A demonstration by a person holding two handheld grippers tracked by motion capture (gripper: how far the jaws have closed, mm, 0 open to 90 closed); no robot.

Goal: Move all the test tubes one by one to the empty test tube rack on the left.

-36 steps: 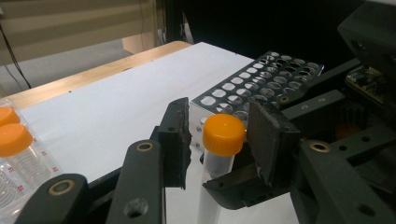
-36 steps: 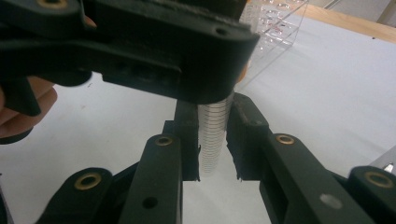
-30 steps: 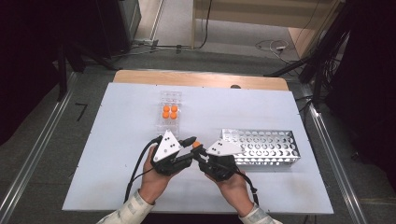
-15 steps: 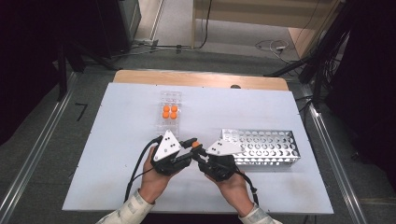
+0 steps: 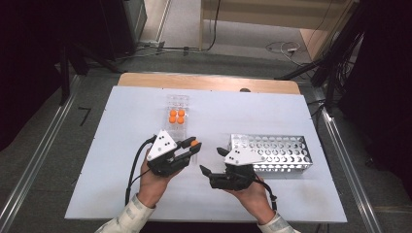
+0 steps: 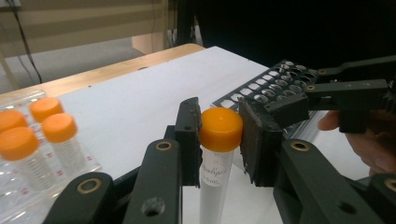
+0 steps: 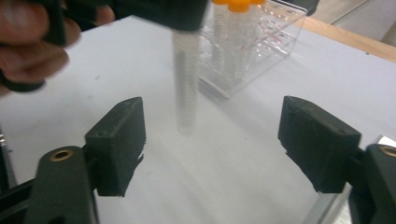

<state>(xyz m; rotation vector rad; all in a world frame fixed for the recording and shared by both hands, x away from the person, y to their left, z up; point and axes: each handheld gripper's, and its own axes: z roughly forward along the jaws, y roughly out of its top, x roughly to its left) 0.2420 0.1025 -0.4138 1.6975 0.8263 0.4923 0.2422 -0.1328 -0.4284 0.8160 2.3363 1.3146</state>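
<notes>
The clear plastic tube with the orange screw cap (image 6: 219, 140) hangs upright above the white table (image 5: 121, 145), pinched at its cap by your left gripper (image 6: 219, 135). Your right gripper (image 7: 210, 130), jaws just spread wide with nothing between them, faces it. Keep the tube vertical over the perforated metal rack (image 5: 282, 150); pick one hole.

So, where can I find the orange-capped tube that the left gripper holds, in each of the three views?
High view: the tube sits at the left gripper's tip, left of centre, pointing toward the metal rack.
Left gripper view: bottom centre, its cap clamped between the two black jaws.
Right gripper view: its clear body hangs upright at upper centre; the cap is hidden.
Shared landmark: the clear rack of orange-capped tubes.
</notes>
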